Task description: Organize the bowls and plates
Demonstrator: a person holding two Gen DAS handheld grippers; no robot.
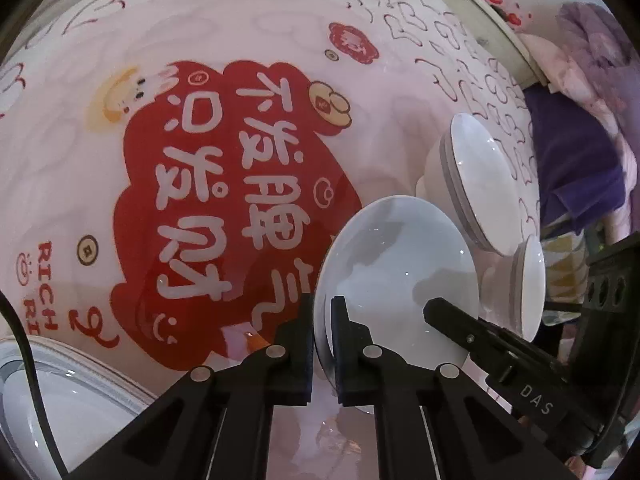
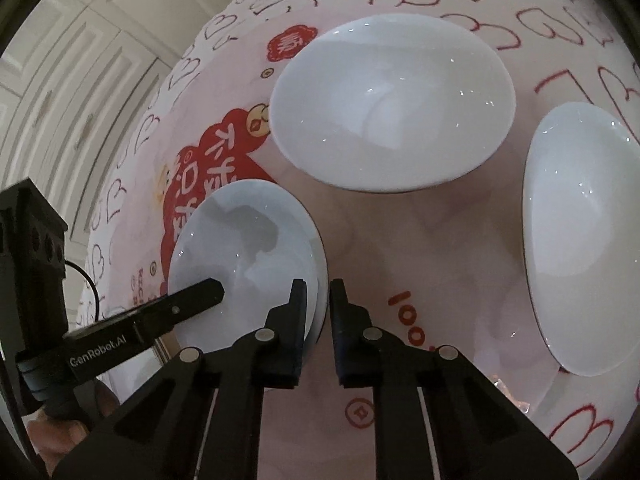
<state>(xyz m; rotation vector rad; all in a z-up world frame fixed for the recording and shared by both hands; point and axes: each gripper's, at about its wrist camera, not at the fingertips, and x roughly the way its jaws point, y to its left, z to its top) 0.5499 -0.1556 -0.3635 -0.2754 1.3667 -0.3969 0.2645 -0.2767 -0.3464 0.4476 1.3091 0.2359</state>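
**A:** Your left tool (image 1: 322,344) sits closest in the left wrist view, its fingers pinching the near rim of the small plate (image 1: 400,276). You grip the edge so the plate's face stays free for the other tool to steady.

**B:** And the plate seems lifted off the counter (image 1: 240,20)?

**A:** Tilted and raised, I judge, with the two bowls (image 1: 480,184) beyond it to the right, waiting on the printed cloth. Another dish (image 1: 60,400) lies at lower left.

**B:** Now the right wrist view.

**A:** Your right tool (image 2: 318,316) pinches the opposite rim of the same small plate (image 2: 244,256), fingers nearly together around the thin edge. The left tool (image 2: 200,292) reaches across its face. A large bowl (image 2: 392,104) rests ahead, a second bowl (image 2: 584,240) right. Gripping both edges probably keeps slick china level while you carry it toward a stack.
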